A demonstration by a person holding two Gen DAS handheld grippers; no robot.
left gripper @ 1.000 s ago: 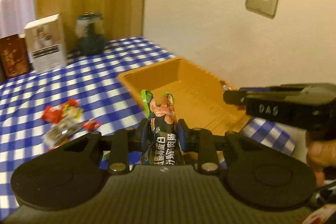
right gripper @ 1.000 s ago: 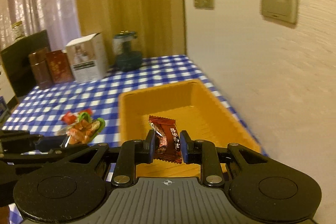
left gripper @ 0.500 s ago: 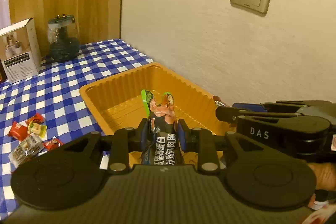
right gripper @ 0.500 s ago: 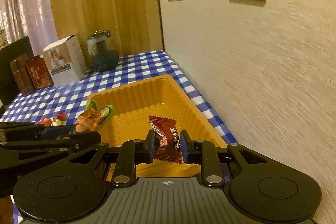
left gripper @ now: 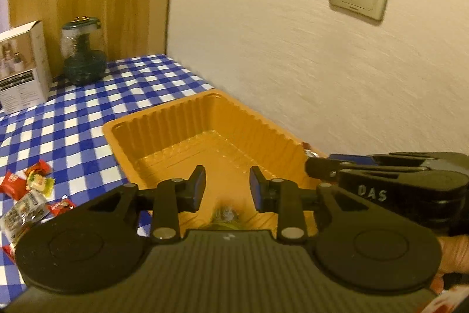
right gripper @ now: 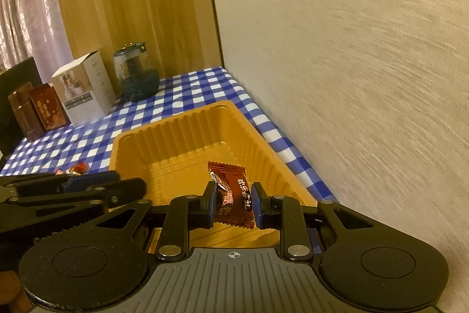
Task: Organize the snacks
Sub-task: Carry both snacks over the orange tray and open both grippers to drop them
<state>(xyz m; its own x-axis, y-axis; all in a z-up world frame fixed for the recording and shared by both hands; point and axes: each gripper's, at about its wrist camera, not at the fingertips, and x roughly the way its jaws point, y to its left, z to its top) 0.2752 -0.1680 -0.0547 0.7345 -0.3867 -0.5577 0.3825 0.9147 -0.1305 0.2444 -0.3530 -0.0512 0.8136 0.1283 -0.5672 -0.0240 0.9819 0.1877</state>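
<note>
Left gripper just opened, sausage stick dropped into ribbed orange plastic tray; right gripper still clamps brown candy wrapper, release next.

Tray on the table, close beside the wall on its right. Jar and box behind the tray, box left of jar. Loose snacks on the table left of the tray. Left gripper over the tray's near end, right gripper beside it.
</note>
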